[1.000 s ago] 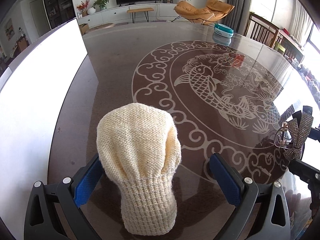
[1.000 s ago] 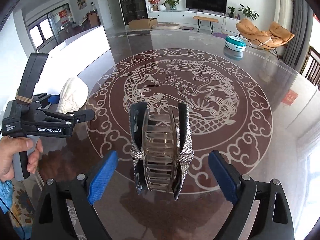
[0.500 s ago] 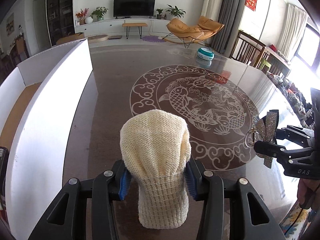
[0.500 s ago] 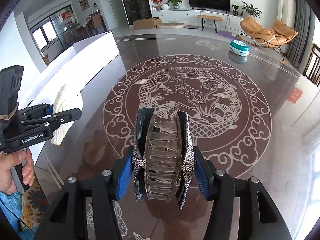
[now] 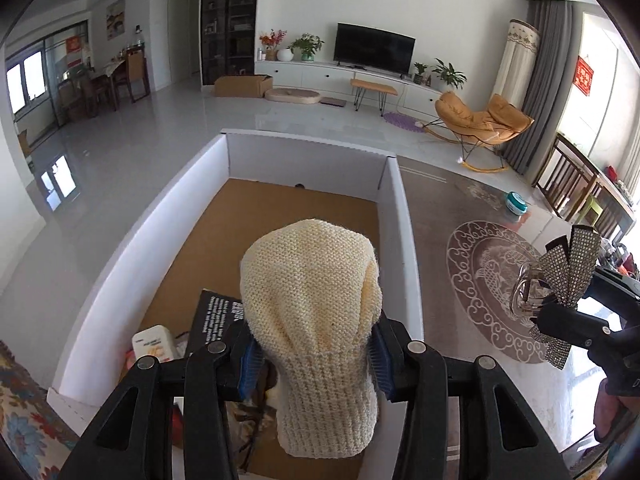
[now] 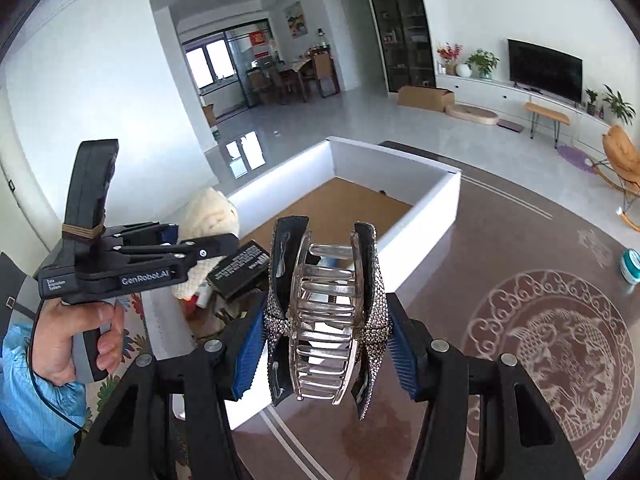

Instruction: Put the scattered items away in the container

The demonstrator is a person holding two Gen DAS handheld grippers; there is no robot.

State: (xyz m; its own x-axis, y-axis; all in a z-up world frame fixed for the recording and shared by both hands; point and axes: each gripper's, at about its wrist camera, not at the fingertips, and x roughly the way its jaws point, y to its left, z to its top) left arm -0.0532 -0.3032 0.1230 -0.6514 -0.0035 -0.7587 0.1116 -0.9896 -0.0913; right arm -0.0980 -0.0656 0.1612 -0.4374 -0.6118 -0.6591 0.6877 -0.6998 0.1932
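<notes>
My left gripper (image 5: 314, 354) is clamped on the knit hat (image 5: 310, 276), its blue pads pinching the ribbed cuff so the crown stands up ahead of the fingers. I hold it at the cuff because, I judge, the ribbing is the firmest part of something this soft; the crown would only squash and slip. The hat hangs over the near half of the box (image 5: 404, 240), inside its white walls and above the brown floor, so letting go here should drop it in.

My right gripper (image 6: 322, 346) is closed on the hair clip (image 6: 326, 316), a pad on each rhinestone side, the clear teeth pointing away from me. Squeezing across the sides keeps the clip from springing open. It is outside the box, above the table (image 6: 460, 280) just beside the near white wall, so it has some way to go across before I can release it.

Already in the near end of the box lie a black carton (image 5: 214, 318) and a small white bottle (image 5: 152, 343), right under the hat. I would drop the hat a little farther in to spare them. On the far side of the table, by the fish pattern (image 6: 560, 344), sits a teal tin (image 6: 630, 265), well apart.
</notes>
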